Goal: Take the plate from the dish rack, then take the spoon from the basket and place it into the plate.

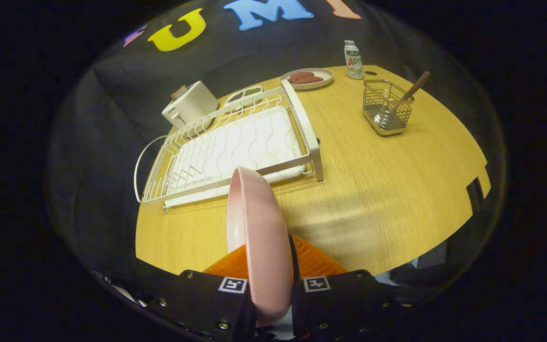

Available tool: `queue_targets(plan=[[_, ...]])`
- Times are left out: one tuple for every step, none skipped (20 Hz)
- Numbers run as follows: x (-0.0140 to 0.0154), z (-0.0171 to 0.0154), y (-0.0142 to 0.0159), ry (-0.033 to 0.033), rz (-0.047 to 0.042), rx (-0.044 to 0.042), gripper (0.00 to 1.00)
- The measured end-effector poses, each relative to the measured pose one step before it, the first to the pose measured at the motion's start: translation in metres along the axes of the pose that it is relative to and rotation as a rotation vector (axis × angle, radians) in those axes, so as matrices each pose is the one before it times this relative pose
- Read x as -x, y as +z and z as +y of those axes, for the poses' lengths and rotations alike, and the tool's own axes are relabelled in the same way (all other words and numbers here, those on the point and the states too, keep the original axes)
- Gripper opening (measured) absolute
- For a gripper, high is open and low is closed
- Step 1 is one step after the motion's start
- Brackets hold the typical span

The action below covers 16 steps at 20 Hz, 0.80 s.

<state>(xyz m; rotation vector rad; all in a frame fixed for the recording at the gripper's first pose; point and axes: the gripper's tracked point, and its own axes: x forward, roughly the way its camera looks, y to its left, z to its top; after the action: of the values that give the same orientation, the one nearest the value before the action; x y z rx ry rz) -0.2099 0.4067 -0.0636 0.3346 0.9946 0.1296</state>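
Gripper (271, 270) clamped on pink plate (259, 237), held on edge between both fingers above wooden table (373, 190). Just beyond: white dish rack (235, 142), bare of dishes. Far right: wire basket (387, 109) holding spoon (399, 102), handle tilted right. Far side: small bottle (353, 59), label too small to read reliably; plate of brown food (307, 78); white appliance (189, 108).

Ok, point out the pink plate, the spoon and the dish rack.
pink plate (259, 237): gripper view, its back face, between the fingers.
spoon (415, 88): gripper view, wooden handle.
dish rack (309, 137): gripper view, right side rail.
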Motion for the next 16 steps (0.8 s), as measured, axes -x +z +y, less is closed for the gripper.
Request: queue_targets(plan=[[-0.00442, 0.00022, 0.00086, 0.02052, 0.00938, -0.01718, 0.29], [-0.00407, 0.00107, -0.00129, 0.02364, 0.01009, -0.01918, 0.29], [-0.00486, 0.00150, -0.00227, 0.02579, 0.02016, -0.01889, 0.29], [-0.00335, 0.00073, -0.00384, 0.02348, 0.01204, -0.01853, 0.29], [-0.00248, -0.00027, -0.00140, 0.01968, 0.00520, -0.02222, 0.29], [-0.00167, 0.00019, -0.00085, 0.01513, 0.00263, -0.02047, 0.29], [-0.00177, -0.00070, -0.00152, 0.00990, 0.00542, -0.02334, 0.29], [-0.00009, -0.00206, -0.00213, -0.00360, 0.00225, -0.01053, 0.29], [-0.00051, -0.00457, -0.00156, -0.00894, 0.00219, -0.00221, 0.31], [0.00112, -0.00206, -0.00076, -0.00540, -0.00132, 0.00117, 0.32], [-0.00107, -0.00496, 0.00026, -0.01122, -0.00291, 0.00624, 0.36], [0.00199, -0.00240, 0.00128, -0.01065, -0.00504, 0.00971, 0.39], [0.00025, -0.00153, 0.00239, 0.00053, -0.00571, 0.00030, 0.42], [0.00066, -0.00337, 0.00031, -0.01285, -0.00235, 0.00379, 0.43], [-0.00046, -0.00808, 0.00007, -0.03190, -0.00160, 0.01684, 0.44], [0.00052, -0.00892, -0.00028, -0.03306, 0.00315, 0.02155, 0.46]])
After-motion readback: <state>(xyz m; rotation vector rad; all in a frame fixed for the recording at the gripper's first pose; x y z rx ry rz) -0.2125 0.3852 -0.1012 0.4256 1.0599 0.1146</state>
